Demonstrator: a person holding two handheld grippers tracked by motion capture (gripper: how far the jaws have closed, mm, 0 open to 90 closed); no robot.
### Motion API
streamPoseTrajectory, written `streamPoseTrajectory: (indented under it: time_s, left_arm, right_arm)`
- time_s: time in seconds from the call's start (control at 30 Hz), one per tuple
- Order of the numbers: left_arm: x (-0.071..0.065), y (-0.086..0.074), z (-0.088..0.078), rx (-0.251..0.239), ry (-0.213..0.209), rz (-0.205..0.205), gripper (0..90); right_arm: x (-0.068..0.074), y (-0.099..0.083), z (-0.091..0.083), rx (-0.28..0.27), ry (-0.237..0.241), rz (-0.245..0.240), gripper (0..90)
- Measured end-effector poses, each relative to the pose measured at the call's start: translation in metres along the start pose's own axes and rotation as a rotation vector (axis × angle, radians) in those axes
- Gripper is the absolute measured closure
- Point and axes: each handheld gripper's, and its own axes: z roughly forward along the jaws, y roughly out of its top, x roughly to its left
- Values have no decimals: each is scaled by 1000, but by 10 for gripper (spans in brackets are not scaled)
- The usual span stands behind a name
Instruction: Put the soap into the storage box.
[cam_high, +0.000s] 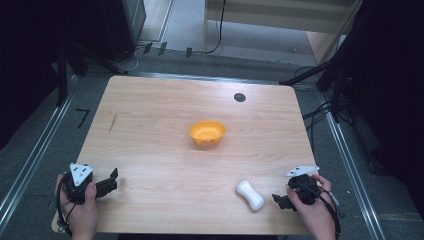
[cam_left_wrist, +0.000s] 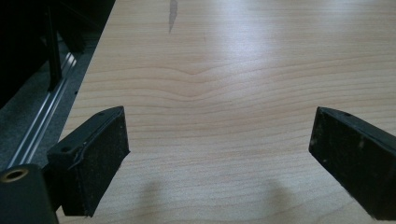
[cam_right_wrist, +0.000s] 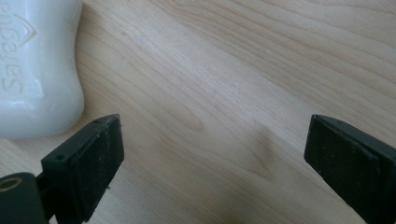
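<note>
Now both tongs, left gripper (cam_high: 113, 179) and right gripper (cam_high: 278, 201), stand open; the soap bar (cam_high: 250, 195) lies just beside the right one, probably ready for grasping.

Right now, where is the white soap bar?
In the high view, the soap bar lies on the table near its front edge, just left of the right claw and below the orange bowl.

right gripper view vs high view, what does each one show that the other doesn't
Right gripper view alone: raised lettering on the white soap bar, and the pads of the right gripper spread wide with bare wood between them.

High view alone: the orange bowl mid-table, a dark round spot near the far edge, the left gripper and both hands.

Both: the soap bar, the right gripper beside it without touching, and the wooden table.
</note>
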Motion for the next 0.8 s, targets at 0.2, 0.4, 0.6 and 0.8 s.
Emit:
streamPoseTrajectory:
  time_s: [0.2, 0.4, 0.6, 0.8]
  left_arm:
    - [0, 0, 0, -1, 0, -2, 52]
    - [0, 0, 0, -1, 4, -1, 52]
    - [0, 0, 0, 0, 1, 1, 52]
    - [0, 0, 0, -1, -3, 8, 38]
  right_arm:
    - [6, 3, 3, 5, 16, -1, 34]
    - [13, 8, 4, 3, 31, -5, 22]
    - [19, 11, 6, 8, 50, -13, 12]
    - [24, 15, 6, 4, 57, -28, 5]
